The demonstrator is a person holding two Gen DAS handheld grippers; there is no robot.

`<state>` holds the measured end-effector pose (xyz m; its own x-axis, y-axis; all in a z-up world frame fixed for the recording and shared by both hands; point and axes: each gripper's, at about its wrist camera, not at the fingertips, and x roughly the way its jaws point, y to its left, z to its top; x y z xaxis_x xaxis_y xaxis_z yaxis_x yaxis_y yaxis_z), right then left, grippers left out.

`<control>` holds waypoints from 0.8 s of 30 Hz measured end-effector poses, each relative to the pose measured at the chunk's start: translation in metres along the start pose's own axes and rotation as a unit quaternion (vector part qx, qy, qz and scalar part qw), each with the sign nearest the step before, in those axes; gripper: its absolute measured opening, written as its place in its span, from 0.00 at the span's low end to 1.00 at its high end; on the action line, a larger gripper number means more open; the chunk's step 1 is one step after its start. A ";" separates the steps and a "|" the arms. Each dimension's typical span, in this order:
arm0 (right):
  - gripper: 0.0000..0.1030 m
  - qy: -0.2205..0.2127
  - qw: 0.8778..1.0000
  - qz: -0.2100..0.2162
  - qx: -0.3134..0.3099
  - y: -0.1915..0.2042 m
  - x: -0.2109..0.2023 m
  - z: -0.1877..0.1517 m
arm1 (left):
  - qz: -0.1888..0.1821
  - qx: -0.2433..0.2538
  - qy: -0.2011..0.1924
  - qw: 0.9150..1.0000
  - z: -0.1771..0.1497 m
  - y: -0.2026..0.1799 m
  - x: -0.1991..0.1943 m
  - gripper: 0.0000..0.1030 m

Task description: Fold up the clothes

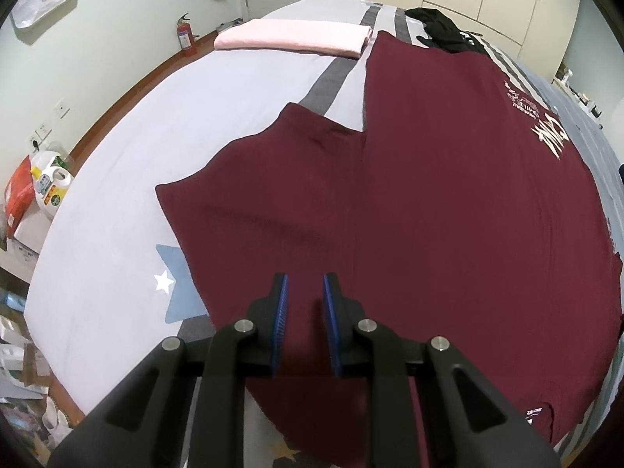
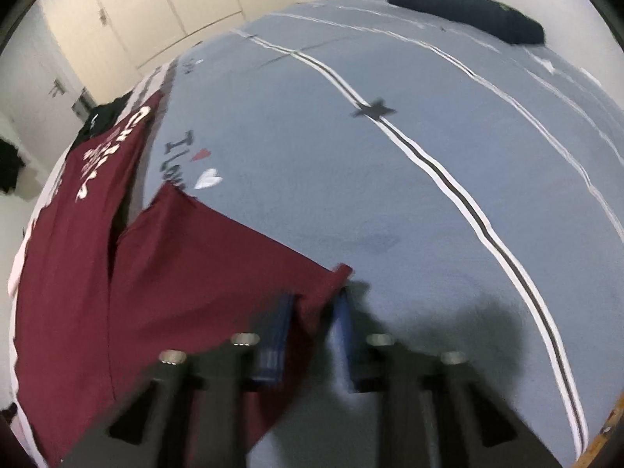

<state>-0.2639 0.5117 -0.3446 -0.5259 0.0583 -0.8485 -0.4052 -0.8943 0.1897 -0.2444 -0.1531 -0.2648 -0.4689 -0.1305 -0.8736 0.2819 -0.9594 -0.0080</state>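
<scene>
T-shirt (image 1: 448, 202) spread on bed (image 1: 117, 179), folded towel (image 1: 292, 41) behind it, dark garment (image 1: 448, 29) at far edge

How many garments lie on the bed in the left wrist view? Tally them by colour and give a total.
Maroon: 1, the T-shirt
Pink: 1, the folded garment
Black: 1, the crumpled garment
Total: 3

My left view is sharp and evenly lit by soft indoor light. My right view is smeared with motion blur, worst on the right gripper (image 2: 314, 304), which casts a dark shadow on the bedspread (image 2: 390, 202). Fisheye bending and black corners frame both.
</scene>
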 end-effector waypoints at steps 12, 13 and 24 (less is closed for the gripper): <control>0.03 -0.054 0.988 0.085 -0.115 0.160 -0.063 -0.012 | -0.029 -0.007 -0.007 1.000 0.004 0.039 -0.014 0.15; 0.03 -0.054 0.987 0.093 -0.121 0.176 -0.065 -0.018 | -0.033 -0.001 -0.014 0.999 0.007 0.041 -0.018 0.15; 0.03 -0.042 0.967 0.163 -0.193 0.343 -0.084 -0.087 | -0.081 0.030 -0.049 0.995 0.032 0.093 -0.047 0.15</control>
<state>-0.2938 0.1613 -0.2517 -0.6446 -0.2340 -0.7278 0.0937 -0.9690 0.2285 -0.2232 -0.2445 -0.2093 -0.5852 0.0068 -0.8109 0.1465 -0.9826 -0.1140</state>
